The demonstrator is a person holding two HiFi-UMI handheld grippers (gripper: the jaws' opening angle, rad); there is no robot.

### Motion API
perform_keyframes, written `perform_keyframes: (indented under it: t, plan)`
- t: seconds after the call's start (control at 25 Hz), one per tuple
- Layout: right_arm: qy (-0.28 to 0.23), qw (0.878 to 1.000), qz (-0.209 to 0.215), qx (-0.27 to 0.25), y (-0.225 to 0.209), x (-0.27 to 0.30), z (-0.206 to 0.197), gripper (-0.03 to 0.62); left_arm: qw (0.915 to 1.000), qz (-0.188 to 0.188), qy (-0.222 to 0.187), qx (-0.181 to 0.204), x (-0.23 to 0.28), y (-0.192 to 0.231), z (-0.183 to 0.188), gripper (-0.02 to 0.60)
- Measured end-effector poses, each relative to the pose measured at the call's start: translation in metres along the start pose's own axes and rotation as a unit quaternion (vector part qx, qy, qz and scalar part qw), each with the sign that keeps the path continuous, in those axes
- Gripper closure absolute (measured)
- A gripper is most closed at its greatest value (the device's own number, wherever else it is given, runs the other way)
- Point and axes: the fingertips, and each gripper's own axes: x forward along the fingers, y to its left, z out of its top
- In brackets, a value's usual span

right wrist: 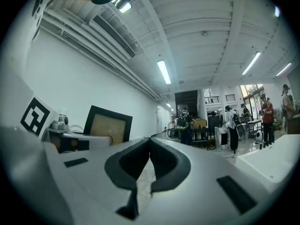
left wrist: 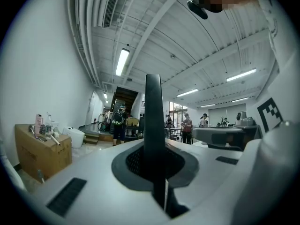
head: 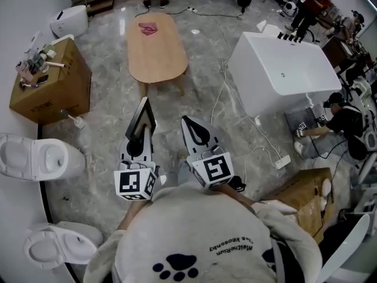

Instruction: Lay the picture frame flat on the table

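In the head view my left gripper (head: pixel 139 133) is shut on the lower edge of a black picture frame (head: pixel 142 118), which stands upright above the marble floor. The left gripper view shows that frame (left wrist: pixel 153 111) edge-on, as a dark vertical bar pinched between the jaws of the left gripper (left wrist: pixel 154 150). My right gripper (head: pixel 189 122) is beside it, shut with nothing in it; its jaws meet in the right gripper view (right wrist: pixel 149 142). From there the frame's beige face (right wrist: pixel 108 126) shows at the left. The oval wooden table (head: pixel 158 55) lies ahead, apart from both grippers.
A pink cloth (head: pixel 148 28) lies on the table's far end. A cardboard box (head: pixel 52 82) and two toilets (head: pixel 36 157) stand left. A white bathtub (head: pixel 284 69), floor cables (head: pixel 222 84), a crouching person (head: pixel 344 124) and another box (head: pixel 301 194) are right.
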Motion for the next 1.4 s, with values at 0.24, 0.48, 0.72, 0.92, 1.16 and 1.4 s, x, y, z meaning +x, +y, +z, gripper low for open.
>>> perform_keyframes:
  t: [0.24,0.48,0.72,0.92,1.16,1.4]
  plan:
    - [0.002,1.0,0.007,0.018,-0.049,0.05,-0.003,0.585,0.9999,0.008,0.006,0.009,0.058,0.009,0.003,0.565]
    - [0.004,0.999,0.03,0.03,-0.088,0.087,-0.003,0.585,0.9995,0.03,0.012,0.002,0.105,0.015,0.007,0.565]
    - [0.003,0.998,0.051,0.03,-0.113,0.126,-0.004,0.585,0.9984,0.055,0.01,0.004,0.14,0.032,0.007,0.565]
    - [0.011,0.997,0.069,0.031,-0.124,0.146,-0.014,0.585,0.997,0.076,0.014,-0.003,0.155,0.041,-0.001,0.563]
    - [0.018,0.996,0.078,0.036,-0.126,0.165,-0.02,0.585,0.9962,0.084,0.022,-0.01,0.166,0.054,-0.005,0.565]
    - [0.031,0.996,0.081,0.031,-0.13,0.175,-0.024,0.585,0.9956,0.087,0.022,-0.029,0.177,0.062,-0.013,0.565]
